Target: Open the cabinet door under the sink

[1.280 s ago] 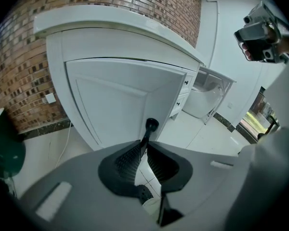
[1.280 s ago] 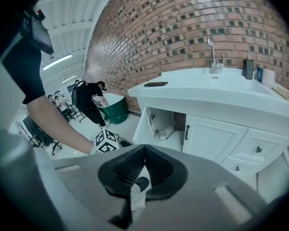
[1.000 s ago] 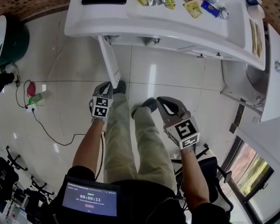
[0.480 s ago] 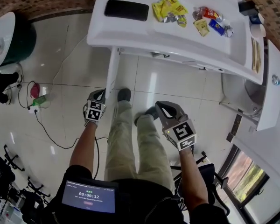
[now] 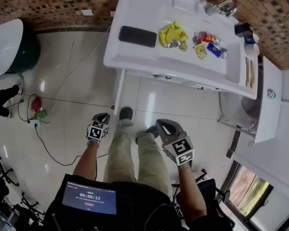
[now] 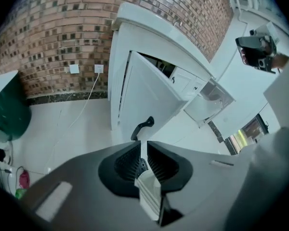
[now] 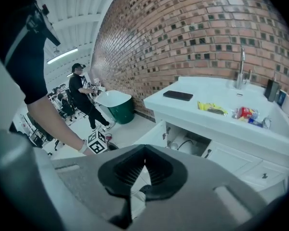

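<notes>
Since the earlier frame the person has backed away from the sink cabinet, so the white surface [image 5: 135,57] now sits higher in the head view and the left tool [image 5: 101,117] has dropped clear of the cabinet door [image 5: 118,93]. Seen from above, that door shows as a thin white edge swung out from the cabinet's left corner. Glossy pale floor tiles [image 5: 62,81] lie open to the left of it and between it and both tools. The right tool [image 5: 164,125] hangs beside the person's knee. On the surface lie a flat black phone [image 5: 137,36] and crinkled snack packets [image 5: 172,34], with a chrome tap [image 5: 221,7] against the brick wall.

In the left gripper view the left tool [image 6: 143,146] has its ribbed black jaws drawn together to a narrow slit with nothing in it. The cabinet door [image 6: 149,93], smooth and white, stands open ahead, apart from the jaws, its curved black handle [image 6: 143,125] facing the tool.

In the right gripper view the right tool [image 7: 143,160] is likewise closed and empty. Beyond it the cabinet door [image 7: 149,133] stands away from a dark compartment [image 7: 185,141] under the surface [image 7: 207,107]
</notes>
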`<state>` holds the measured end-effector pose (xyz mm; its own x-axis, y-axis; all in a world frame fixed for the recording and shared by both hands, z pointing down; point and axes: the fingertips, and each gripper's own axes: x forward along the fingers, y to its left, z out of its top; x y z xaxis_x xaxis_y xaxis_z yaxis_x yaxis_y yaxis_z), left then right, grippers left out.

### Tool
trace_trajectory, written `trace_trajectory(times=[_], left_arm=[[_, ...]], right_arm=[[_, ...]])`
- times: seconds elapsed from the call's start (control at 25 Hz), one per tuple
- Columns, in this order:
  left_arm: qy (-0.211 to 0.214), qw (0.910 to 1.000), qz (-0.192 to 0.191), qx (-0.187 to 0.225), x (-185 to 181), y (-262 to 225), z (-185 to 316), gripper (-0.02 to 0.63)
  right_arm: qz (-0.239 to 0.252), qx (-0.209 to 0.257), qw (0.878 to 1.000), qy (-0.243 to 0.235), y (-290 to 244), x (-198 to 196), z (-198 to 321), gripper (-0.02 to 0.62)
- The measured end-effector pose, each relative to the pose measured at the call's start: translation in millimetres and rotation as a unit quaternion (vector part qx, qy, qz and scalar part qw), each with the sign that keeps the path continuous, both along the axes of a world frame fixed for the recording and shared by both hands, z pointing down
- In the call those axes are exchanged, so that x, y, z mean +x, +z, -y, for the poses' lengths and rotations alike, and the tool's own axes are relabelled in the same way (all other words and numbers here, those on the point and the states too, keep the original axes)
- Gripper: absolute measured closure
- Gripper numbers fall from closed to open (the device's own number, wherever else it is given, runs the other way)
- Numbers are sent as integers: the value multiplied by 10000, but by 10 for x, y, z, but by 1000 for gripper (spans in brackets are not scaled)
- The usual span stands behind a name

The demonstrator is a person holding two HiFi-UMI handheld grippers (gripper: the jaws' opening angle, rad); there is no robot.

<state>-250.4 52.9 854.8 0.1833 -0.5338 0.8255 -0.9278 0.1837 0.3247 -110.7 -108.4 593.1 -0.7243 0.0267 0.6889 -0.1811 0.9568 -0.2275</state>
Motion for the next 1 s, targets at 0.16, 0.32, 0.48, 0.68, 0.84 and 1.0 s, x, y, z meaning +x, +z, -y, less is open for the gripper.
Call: trace_trajectory(times=[0.16, 0.32, 0.48, 0.68, 0.84, 1.0], left_arm=[[-196, 9975, -41, 680, -49, -677, 31, 594], [-420, 9855, -82, 1641, 116, -1574, 86, 595], [-562, 9613, -303, 2680, 605, -2510, -23, 595], [-443, 9323, -638, 3532, 1628, -3406, -296, 595], [70, 9225, -705, 3794, 2388, -3985, -502, 595], [504, 9178, -609, 3890, 2795, -4419, -706, 595]], right_arm=[[97, 77, 9999, -22, -293, -35, -130, 609], [341, 85, 9989, -321, -533, 111, -501, 609], [516, 56, 9972, -529, -698, 500, -977, 609], [655, 303, 9962, -496, -1058, 1303, -1406, 609], [654, 33, 9978, 52, -1130, 2187, -1826, 609], [633, -252, 9957, 624, -1085, 2785, -2154, 609]])
